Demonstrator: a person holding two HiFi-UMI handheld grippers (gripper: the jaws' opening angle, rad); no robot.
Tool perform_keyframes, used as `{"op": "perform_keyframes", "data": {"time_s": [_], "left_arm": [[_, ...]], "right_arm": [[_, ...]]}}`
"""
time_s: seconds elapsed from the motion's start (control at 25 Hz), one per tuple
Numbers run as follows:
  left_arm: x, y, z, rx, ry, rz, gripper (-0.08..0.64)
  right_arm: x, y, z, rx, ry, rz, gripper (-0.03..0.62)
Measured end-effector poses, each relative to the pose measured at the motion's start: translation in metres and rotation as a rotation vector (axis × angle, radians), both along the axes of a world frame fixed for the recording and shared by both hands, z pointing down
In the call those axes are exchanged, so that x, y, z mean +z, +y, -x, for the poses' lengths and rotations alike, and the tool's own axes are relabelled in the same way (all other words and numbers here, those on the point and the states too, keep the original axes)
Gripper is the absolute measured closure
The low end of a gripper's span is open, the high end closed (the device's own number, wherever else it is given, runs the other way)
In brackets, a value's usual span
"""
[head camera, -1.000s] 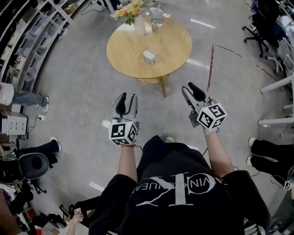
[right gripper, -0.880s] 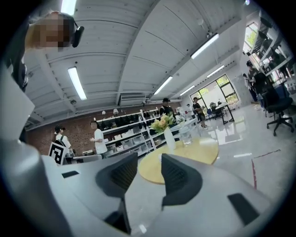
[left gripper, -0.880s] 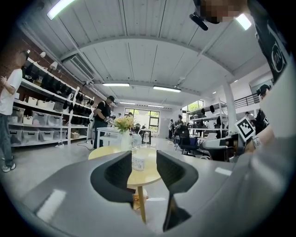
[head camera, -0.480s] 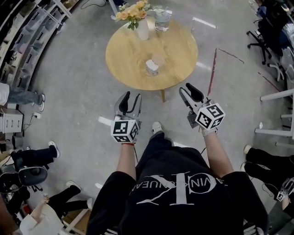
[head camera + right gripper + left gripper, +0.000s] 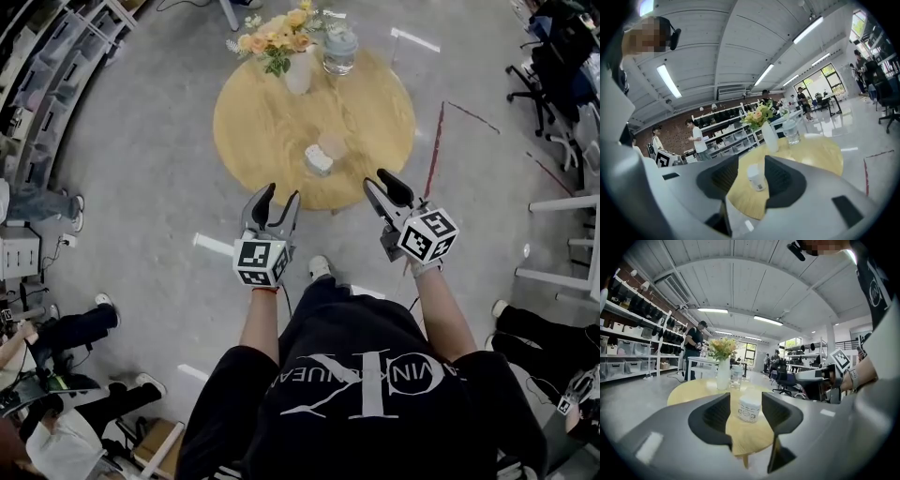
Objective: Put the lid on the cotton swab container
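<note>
table (image 5: 262, 122): round, wooden, on grey floor (image 5: 141, 187) | cotton swab container (image 5: 319, 159): white, near table's middle | far rim: vase (image 5: 299, 73) of flowers (image 5: 277, 36), glass jar (image 5: 339, 52) beside it | left tongs (image 5: 279, 195): tips at table's near edge, jaws apart, just been opening, nothing between | right tongs (image 5: 377, 181): likewise, well apart from the left tongs

Cotton swab container (image 5: 319, 159): print was not legible (too small); pale item (image 5: 334, 144) beside it was not identified.
</note>
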State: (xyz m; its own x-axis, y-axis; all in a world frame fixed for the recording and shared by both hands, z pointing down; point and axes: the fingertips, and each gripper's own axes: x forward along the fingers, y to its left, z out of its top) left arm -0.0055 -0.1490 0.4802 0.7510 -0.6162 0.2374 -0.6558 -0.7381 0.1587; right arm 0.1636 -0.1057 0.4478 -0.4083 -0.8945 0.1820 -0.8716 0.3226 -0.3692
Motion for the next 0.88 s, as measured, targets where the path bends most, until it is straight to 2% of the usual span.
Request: {"op": "perform_keyframes", "data": {"time_s": [0.36, 0.68, 0.88], "left_arm": [[0.028, -0.011, -0.027, 0.098, -0.025, 0.061, 0.354], [0.053, -0.014, -0.045, 0.104, -0.056, 0.113, 0.347], [0.066, -0.019, -0.059, 0.073, -0.065, 0.159, 0.337]], "right_arm": [[0.014, -0.031, 0.008, -0.037, -0.007, 0.056, 0.446], [0.037, -0.063, 0.014, -0.14, -0.016, 0.117, 0.438], [0.049, -0.085, 0.013, -0.214, -0.021, 0.15, 0.432]]}}
